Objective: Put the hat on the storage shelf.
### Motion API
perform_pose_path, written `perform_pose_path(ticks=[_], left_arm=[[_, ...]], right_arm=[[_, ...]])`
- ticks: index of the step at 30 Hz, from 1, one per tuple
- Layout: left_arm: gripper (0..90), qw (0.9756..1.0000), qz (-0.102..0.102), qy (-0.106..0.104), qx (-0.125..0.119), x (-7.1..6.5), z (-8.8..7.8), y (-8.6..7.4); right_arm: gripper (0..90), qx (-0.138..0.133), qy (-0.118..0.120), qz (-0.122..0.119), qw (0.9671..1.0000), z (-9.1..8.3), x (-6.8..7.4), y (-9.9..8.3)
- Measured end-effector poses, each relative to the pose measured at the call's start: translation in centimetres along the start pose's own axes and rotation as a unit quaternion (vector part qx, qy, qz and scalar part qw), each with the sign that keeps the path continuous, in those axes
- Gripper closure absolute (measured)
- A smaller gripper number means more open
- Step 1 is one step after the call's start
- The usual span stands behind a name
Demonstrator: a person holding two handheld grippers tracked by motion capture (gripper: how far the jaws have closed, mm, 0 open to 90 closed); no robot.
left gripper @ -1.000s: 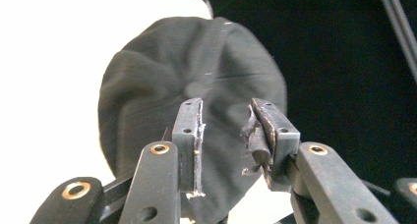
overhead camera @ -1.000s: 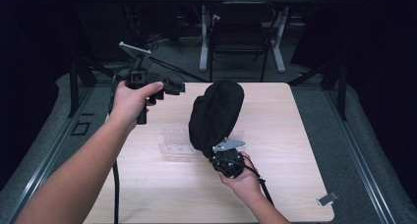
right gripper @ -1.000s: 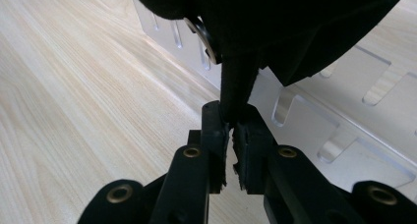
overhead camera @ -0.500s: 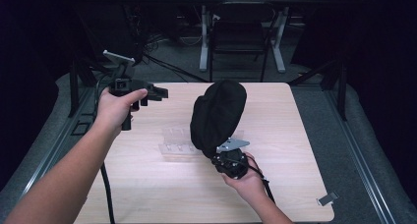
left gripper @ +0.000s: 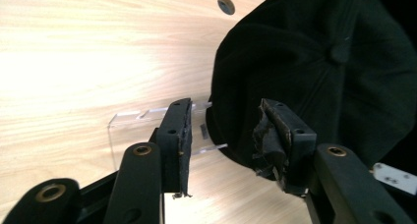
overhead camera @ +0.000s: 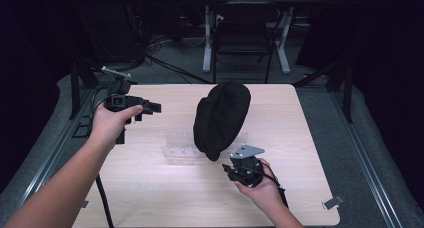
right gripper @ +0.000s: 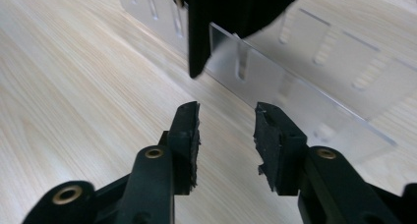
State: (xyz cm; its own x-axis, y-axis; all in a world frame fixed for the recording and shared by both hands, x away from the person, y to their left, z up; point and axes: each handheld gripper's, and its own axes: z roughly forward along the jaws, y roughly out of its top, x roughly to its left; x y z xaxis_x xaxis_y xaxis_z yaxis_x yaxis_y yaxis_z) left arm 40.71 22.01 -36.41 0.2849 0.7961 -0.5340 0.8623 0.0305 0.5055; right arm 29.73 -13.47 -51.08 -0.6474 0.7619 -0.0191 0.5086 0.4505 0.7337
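1. High view: a black cap (overhead camera: 221, 118) stands at the centre of the frame, propped on a clear acrylic rack (overhead camera: 182, 147) that lies on the pale wooden counter (overhead camera: 300, 138).
2. High view, centre left: my left tongs (overhead camera: 152, 108) hang over the counter's left edge, well apart from the cap.
3. High view, lower centre: my right tongs (overhead camera: 226, 170) sit just below the cap's lower rim.
4. Left tongs view: my left tongs (left gripper: 223, 135) have just been opening and stand wide, nothing between the jaws; the cap (left gripper: 319, 71) fills the upper right, the rack (left gripper: 142, 118) showing at mid-frame.
5. Right tongs view: my right tongs (right gripper: 226, 135) have just been opening and stand parted, gripping nothing; the cap's edge (right gripper: 216, 17) hangs at the top centre, clear of the pads, before the rack (right gripper: 314, 86).
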Motion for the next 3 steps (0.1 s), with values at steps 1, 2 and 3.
perform_pose_path(ticks=[1, 2, 3], left_arm=[[54.7, 1.0000, 0.003, 0.002, 0.000, 0.27, 0.02, -0.20], [54.0, 1.0000, 0.005, 0.005, -0.001, 0.50, 0.06, -0.44], [53.3, 0.9999, 0.008, 0.008, -0.001, 0.69, 0.07, -0.63]], right_arm=[[59.5, -0.003, -0.003, -0.001, 1.0000, -0.17, -0.20, -0.33], [58.4, 0.001, -0.010, -0.001, 0.9999, -0.47, -0.37, -0.57], [56.8, -0.005, -0.011, 0.003, 0.9999, -0.62, -0.57, -0.85]])
